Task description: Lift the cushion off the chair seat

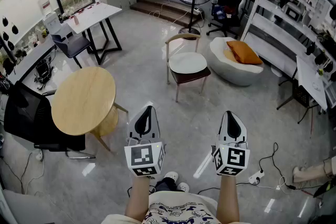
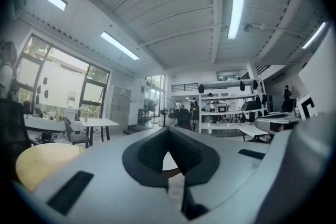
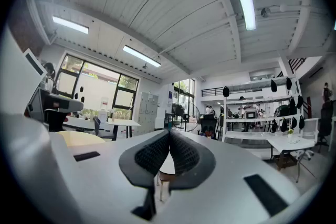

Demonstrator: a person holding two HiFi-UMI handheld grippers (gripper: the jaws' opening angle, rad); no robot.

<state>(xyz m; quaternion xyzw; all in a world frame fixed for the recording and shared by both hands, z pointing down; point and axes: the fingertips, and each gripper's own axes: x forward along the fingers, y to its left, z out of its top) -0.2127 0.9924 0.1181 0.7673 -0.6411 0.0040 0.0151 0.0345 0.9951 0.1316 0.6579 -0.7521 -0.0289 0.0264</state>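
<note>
Head view: the cushion (image 1: 187, 62) is recorded as a white, round, flat pad with a smooth top. It lies on the seat of a wooden chair (image 1: 190, 77) and covers most of it. A dark strip of seat is left showing along the near and right edges. A curved wooden back rail stands behind the pad, and the chair's front faces the person.

The left gripper (image 1: 148, 108) and right gripper (image 1: 230, 113) are held level and side by side, well apart from the chair, pointing towards it. In the left gripper view the jaws of the left gripper (image 2: 168, 131) are seen pressed together at the tips with nothing between them. In the right gripper view the jaws of the right gripper (image 3: 169, 134) are likewise closed on nothing. In both gripper views the pale pad is glimpsed through the gap below the tips.

An open stretch of glossy grey floor (image 1: 173, 113) is noted between the grippers and the chair. A round wooden table (image 1: 83, 100) stands to the left, near the left gripper. A white lounge seat (image 1: 231, 68) bearing an orange pillow (image 1: 244, 52) sits just beside the chair on its right. A power strip (image 1: 255, 178) with trailing cables lies on the floor at the right.
</note>
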